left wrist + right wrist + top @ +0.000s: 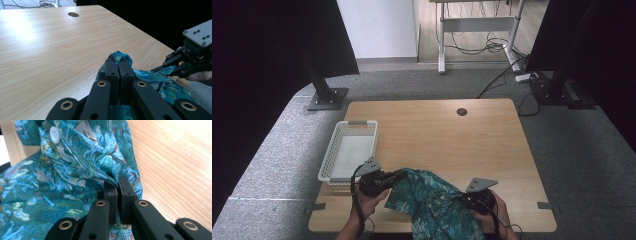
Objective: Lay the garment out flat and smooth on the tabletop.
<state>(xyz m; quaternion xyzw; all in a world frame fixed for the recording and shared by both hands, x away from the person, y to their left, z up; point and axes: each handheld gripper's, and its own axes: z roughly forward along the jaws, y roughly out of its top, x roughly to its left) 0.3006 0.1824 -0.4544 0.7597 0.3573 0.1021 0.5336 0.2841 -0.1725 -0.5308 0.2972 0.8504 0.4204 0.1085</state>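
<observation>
crumpled teal floral shirt [432, 200], white-buttoned, pinched by left tool [401, 175] and right tool [460, 197]

Open tabletop ahead, basket crowding your left.

From your seat, the wooden table [447, 135] lies bare from 11 o'clock round to 2 o'clock, giving you free passage forward and to the right all the way to the far edge, where only a small cable hole [462, 111] is set flush in the surface. At 10 o'clock the white basket [348, 150] stands just beside your left gripper [401, 174], blocking any low sweep that way. The teal shirt [432, 205] is bunched between your left gripper and your right gripper [462, 198], filling the near edge at 6 o'clock.
</observation>
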